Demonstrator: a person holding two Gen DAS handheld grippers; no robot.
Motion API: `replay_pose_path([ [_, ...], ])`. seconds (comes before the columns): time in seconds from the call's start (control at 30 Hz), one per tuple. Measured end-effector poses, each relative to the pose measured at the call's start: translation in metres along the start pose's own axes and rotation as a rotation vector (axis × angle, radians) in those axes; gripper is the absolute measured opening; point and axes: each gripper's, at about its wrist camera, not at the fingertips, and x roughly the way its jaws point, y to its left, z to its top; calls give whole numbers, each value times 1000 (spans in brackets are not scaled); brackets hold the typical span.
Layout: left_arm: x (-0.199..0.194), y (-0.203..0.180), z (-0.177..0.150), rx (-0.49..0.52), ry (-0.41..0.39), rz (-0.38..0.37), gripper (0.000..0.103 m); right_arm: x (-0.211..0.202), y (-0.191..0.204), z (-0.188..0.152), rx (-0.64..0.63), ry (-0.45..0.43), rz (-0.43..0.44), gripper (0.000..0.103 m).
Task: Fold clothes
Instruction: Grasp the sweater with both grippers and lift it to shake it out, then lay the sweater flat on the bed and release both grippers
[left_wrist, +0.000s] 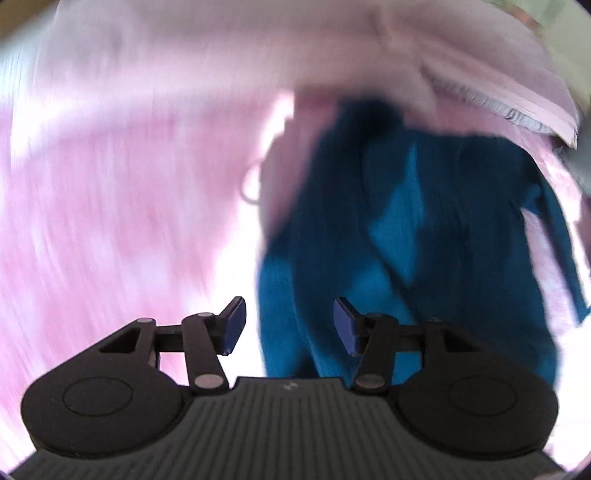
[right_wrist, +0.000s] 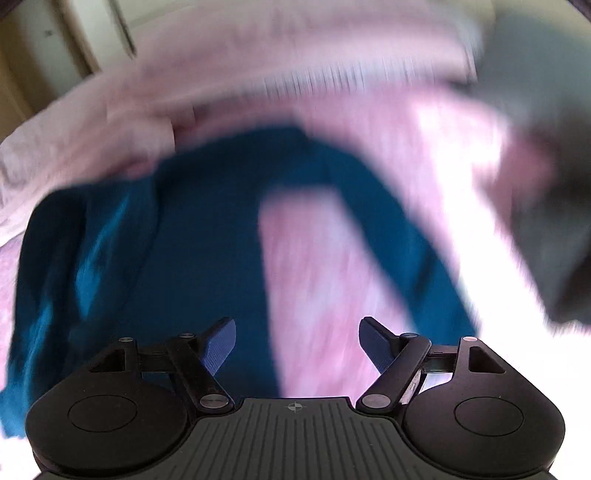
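Observation:
A teal blue garment lies crumpled on a pink bedcover. Both views are blurred by motion. My left gripper is open and empty, hovering at the garment's near left edge. In the right wrist view the garment fills the left and middle, with a long strip running to the right. My right gripper is open and empty above the gap between the garment's body and that strip.
A paler pink quilt or pillow lies bunched behind the garment. A grey cloth lies at the right. A cream wall or door shows at the upper left.

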Motion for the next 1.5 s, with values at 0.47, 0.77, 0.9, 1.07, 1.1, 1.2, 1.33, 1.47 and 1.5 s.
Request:
replay_pose_path([
  [0.47, 19, 3, -7, -115, -23, -245, 4, 16, -1, -96, 363, 141, 44, 77],
  [0.77, -92, 102, 81, -61, -395, 224, 10, -24, 22, -114, 285, 47, 13, 77],
  [0.9, -116, 141, 74, -146, -424, 297, 23, -41, 27, -122, 308, 10, 7, 77],
  [1.07, -75, 140, 6, -206, -166, 59, 39, -43, 35, -137, 331, 5, 5, 77],
  [1.1, -63, 133, -9, -234, -109, -13, 39, -40, 34, -140, 340, 7, 5, 77],
  [1.2, -30, 112, -39, -346, -2, -199, 39, -31, 32, -148, 367, 15, 6, 77],
  [1.33, 2, 92, -45, -435, 3, -310, 43, -16, 26, -151, 384, 17, 6, 77],
  [1.47, 24, 61, -37, -291, -20, -268, 43, 4, 31, -149, 318, 12, 19, 77],
  [1.5, 29, 55, -36, -248, -33, -251, 38, 9, 32, -148, 297, 8, 21, 77],
])
